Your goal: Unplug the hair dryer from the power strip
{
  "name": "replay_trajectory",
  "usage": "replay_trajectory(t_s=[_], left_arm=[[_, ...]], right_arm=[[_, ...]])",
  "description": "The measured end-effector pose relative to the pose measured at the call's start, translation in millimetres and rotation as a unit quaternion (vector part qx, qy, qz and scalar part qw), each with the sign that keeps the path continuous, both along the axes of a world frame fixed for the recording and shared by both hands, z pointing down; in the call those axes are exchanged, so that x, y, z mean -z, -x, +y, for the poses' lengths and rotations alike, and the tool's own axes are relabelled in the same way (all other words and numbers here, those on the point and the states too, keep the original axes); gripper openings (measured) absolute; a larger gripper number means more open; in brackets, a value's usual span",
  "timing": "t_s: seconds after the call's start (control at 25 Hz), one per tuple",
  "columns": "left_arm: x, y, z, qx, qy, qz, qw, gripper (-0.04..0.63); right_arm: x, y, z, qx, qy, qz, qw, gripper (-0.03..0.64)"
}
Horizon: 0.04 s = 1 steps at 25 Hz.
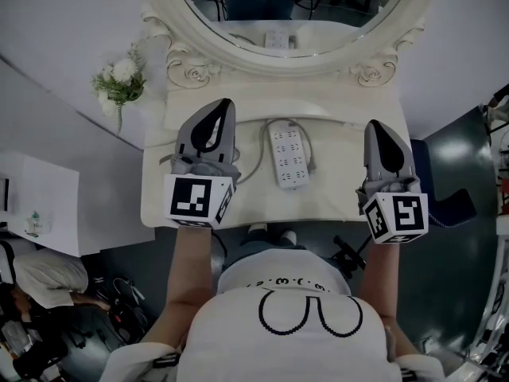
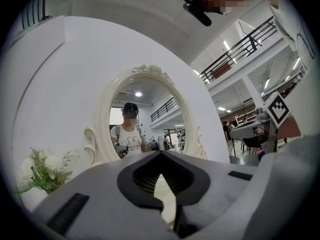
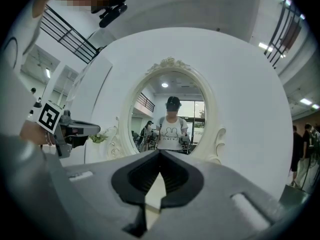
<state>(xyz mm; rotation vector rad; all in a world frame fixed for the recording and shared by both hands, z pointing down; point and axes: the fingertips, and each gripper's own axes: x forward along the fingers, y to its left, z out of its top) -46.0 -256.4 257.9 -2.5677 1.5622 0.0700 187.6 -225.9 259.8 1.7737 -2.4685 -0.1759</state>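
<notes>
White power strip (image 1: 289, 155) lying mid-tabletop (image 1: 334, 201) near an oval mirror (image 1: 286, 10), left hand-held gripper (image 1: 227, 103) and right hand-held gripper (image 1: 373, 125) flanking it, both with jaws together, empty

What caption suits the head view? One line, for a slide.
Shut left tool and right tool flank a white power strip on the vanity table.
</notes>
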Motion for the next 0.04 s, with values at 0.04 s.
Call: replay_trajectory(t_s=[0.04], left_arm=[[0.7, -0.6, 0.0, -0.001, -0.001, -0.001, 1.0, -0.002]], right_arm=[[0.1, -0.5, 0.1, 0.0, 0.0, 0.001, 1.0, 0.002]])
